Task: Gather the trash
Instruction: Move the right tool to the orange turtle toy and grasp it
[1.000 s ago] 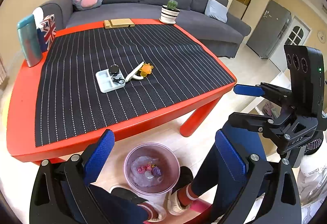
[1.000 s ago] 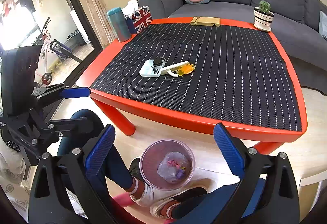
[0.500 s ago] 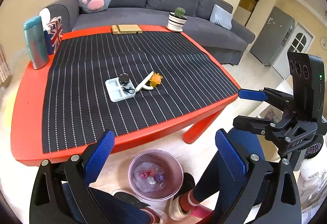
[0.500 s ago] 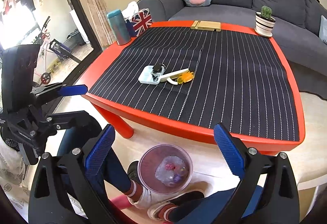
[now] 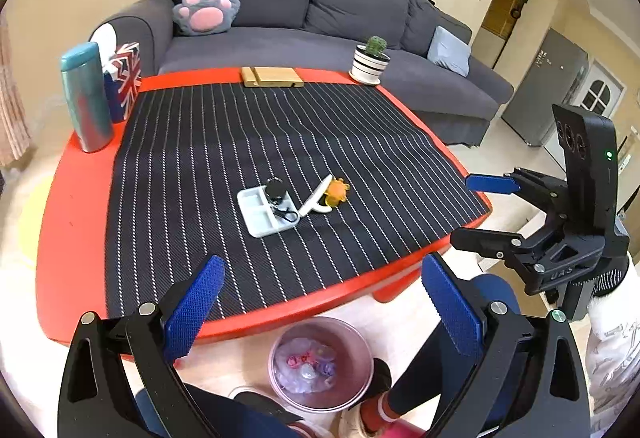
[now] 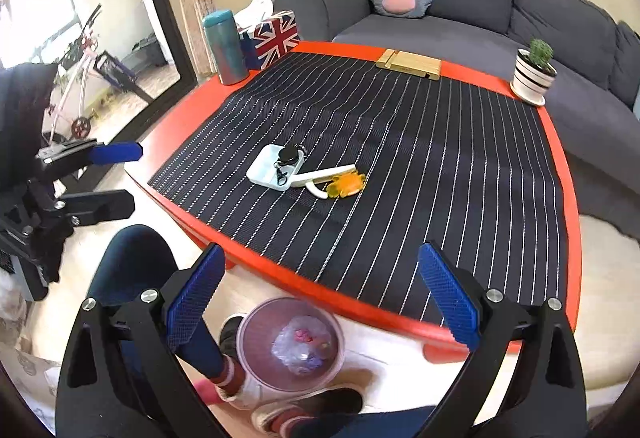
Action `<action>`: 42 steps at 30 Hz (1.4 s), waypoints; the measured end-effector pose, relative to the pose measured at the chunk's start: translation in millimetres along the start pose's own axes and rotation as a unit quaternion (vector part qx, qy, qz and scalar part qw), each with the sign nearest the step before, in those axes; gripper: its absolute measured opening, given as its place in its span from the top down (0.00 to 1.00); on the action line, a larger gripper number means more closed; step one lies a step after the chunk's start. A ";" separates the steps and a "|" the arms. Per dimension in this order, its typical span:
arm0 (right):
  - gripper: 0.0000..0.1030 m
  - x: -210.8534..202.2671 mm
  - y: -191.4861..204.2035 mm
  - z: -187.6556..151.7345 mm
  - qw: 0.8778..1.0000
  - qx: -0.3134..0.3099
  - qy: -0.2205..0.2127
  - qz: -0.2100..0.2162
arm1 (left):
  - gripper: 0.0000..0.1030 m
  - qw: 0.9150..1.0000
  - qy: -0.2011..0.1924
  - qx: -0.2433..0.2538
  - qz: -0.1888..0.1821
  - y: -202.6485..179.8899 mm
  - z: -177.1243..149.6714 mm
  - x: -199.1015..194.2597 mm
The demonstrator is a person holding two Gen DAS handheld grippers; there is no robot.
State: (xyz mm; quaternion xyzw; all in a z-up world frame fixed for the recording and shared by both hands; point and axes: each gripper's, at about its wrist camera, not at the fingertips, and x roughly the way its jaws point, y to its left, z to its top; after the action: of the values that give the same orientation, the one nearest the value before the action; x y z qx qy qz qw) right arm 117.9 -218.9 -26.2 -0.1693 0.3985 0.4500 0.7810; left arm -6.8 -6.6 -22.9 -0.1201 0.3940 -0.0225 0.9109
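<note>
Left gripper [image 5: 322,302] and right gripper [image 6: 316,298] held side by side above the near edge of the red worktop [image 5: 76,206], jaws of both wide apart and empty. On the floor just below, a pink trash bin [image 5: 320,364] holding crumpled plastic. At mid-worktop, white tray [image 5: 262,214], orange toy [image 5: 336,192], bare striped mat [image 5: 248,134] around them.

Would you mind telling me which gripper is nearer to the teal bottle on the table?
Probably left. The left gripper hovers open off the table's near edge on the side where the teal bottle stands; the right gripper, also open, hovers further toward the opposite side.
</note>
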 end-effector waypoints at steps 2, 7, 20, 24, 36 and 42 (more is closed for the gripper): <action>0.07 5.6 -2.2 6.4 1.000 -0.011 0.006 0.001 | 0.08 1.000 0.000 -0.001 0.004 3.7 3.3 1.4; 0.07 27.7 -9.6 24.0 0.998 -0.047 0.030 0.006 | 0.08 1.000 -0.001 -0.013 0.008 14.2 10.4 4.2; 0.07 98.0 -23.2 49.9 0.987 -0.128 0.098 0.027 | 0.08 0.999 0.005 -0.031 0.012 28.0 11.9 10.8; 0.09 114.7 -25.6 52.9 0.982 -0.144 0.115 0.027 | 0.08 0.999 0.006 -0.038 0.014 32.9 11.3 12.2; 0.45 140.9 -24.7 50.5 0.976 -0.163 0.140 0.033 | 0.08 0.999 0.012 -0.052 0.012 42.5 7.6 18.0; 0.55 144.8 -23.2 49.7 0.975 -0.168 0.141 0.035 | 0.08 0.998 0.018 -0.053 0.010 44.2 6.4 22.8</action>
State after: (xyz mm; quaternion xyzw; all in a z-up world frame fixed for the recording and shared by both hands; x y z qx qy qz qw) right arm 200.9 -118.2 -109.5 -0.3455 0.4296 0.5093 0.6608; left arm 11.2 34.5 -45.4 -0.1640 0.4126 0.0056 0.8960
